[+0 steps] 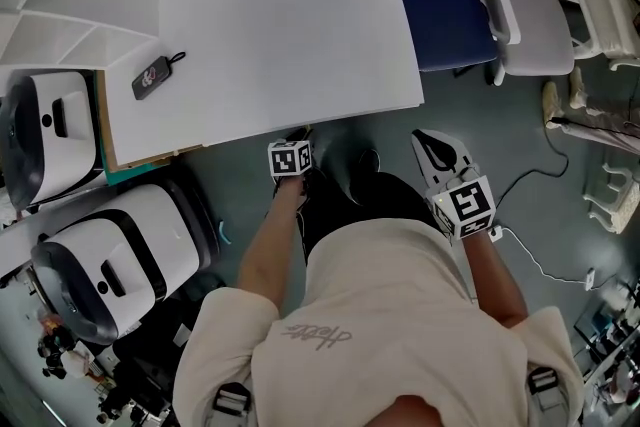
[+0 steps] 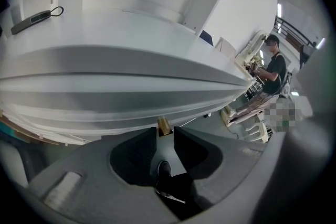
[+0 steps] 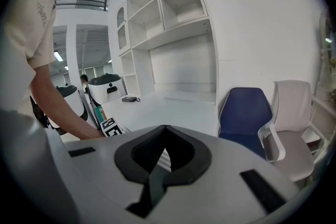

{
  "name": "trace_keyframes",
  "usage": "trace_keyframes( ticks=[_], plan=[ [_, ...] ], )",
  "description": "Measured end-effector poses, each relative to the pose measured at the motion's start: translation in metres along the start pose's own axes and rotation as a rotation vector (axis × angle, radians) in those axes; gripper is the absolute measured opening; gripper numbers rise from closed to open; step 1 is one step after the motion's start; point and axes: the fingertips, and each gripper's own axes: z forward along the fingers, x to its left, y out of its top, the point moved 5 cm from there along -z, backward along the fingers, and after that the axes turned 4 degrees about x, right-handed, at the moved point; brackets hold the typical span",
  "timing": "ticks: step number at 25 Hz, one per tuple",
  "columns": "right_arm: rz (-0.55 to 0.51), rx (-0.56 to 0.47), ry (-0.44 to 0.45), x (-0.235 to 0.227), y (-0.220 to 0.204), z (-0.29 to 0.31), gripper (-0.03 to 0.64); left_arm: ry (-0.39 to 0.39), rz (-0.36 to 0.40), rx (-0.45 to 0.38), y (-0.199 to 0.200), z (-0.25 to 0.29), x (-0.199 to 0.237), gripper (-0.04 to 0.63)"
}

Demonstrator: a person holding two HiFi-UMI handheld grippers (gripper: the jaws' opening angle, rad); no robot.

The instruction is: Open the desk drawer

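A wide white tabletop (image 1: 300,45) spreads above and ahead of my left claw (image 2: 165,132), and its front edge overhangs the claw. The drawer (image 2: 115,99) is the pale band just under that edge, directly above the claw tips. From above it does not stick out past the tabletop, so I judge it shut or barely started.

The biggest risk, as I judge it, is my own body. I am standing close behind the claw, so a sliding drawer could hit my legs unless I step back. The next risk is pulling at an angle. If the claw drags downward or sideways instead of straight back toward me, the drawer may bind on its runners.

The smallest and likeliest failure is at the knob (image 2: 164,124). It is a tiny brass-coloured stub held only at the very tips of the left claw, which is closed on it with the jaws nearly together. With such a shallow hold, a sharp tug could let the knob slip free.

The drawer front looks plain, smooth and white, with no handle showing other than that stub.

My right claw (image 3: 165,128) is well off to the right, clear of the desk. It is closed and holds nothing.
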Motion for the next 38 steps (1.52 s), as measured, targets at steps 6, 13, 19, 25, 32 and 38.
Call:
trace_keyframes(
  ticks=[6,13,19,25,32,38],
  plan=[
    [0.006,0.011,-0.006,-0.009,0.001,0.005,0.002,0.004,-0.015,0.014,0.005,0.01,-0.001,0.096],
    [0.016,0.024,0.007,-0.003,-0.004,0.011,0.002,-0.019,-0.036,0.038,0.006,0.014,0.0,0.094],
    [0.014,0.038,0.013,0.0,-0.008,0.009,0.002,-0.038,0.012,0.03,0.006,0.013,-0.002,0.091],
    [0.017,0.042,0.007,0.001,-0.013,0.009,0.002,-0.018,0.017,0.025,0.002,0.014,-0.001,0.089],
    [0.013,0.035,0.011,0.003,-0.013,0.006,0.002,-0.011,0.022,0.041,-0.01,0.008,-0.008,0.089],
    [0.011,0.038,0.029,0.007,-0.015,0.008,0.002,-0.012,0.029,0.056,-0.019,0.006,-0.01,0.089]
  ],
)
